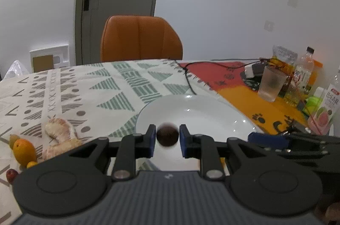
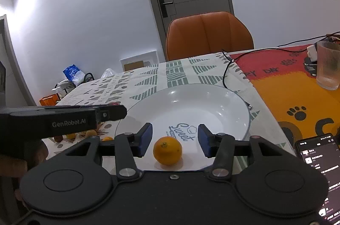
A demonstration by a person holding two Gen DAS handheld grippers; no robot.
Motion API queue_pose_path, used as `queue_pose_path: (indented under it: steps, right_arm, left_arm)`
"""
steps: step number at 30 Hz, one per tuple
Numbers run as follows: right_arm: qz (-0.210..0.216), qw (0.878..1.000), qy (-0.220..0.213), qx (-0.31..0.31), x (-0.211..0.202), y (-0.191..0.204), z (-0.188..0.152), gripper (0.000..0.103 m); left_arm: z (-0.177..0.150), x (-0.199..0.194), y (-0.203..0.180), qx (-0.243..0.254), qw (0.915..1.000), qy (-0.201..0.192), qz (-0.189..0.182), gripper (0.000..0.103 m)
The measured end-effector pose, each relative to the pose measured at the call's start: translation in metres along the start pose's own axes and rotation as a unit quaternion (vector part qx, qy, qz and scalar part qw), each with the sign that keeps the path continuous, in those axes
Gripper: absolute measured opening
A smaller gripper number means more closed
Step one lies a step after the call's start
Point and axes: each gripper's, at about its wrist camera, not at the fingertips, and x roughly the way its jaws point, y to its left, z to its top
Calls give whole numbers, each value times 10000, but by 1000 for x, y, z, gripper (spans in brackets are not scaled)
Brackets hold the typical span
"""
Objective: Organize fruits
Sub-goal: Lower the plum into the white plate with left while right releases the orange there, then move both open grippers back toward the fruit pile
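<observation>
Orange fruit [image 2: 167, 150] sits released between the right claw [image 2: 174, 141]'s parted fingers; left claw [image 1: 166, 141], clamping a brown fruit [image 1: 167, 135], lowers next.

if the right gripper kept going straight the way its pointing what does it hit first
Probably the small orange on the white plate: it sits between the open fingers of the right gripper, untouched by either. Past it lies only bare plate, though depth is hard to judge.

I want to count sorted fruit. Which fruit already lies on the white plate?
Only the orange, on the plate's near edge between the right gripper's open jaws.
</observation>
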Motion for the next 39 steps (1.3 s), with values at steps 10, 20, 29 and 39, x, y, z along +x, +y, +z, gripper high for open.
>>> queue_pose_path:
  steps: [10, 20, 29, 39]
  right_arm:
    - [137, 9999, 26, -10, 4, 7, -4, 57]
    - [254, 9993, -144, -223, 2, 27, -4, 91]
    - [530, 9981, -189, -265, 2, 44, -4, 103]
    - [803, 9955, -94, -503, 9, 71, -8, 103]
  left_arm:
    - [0, -18, 17, -174, 9994, -28, 290, 39]
    - [-12, -48, 46, -343, 9958, -215, 826, 89]
    - [-18, -72, 72, -576, 9915, -285, 1134, 94]
    - [-28, -89, 93, -759, 9873, -303, 1364, 94]
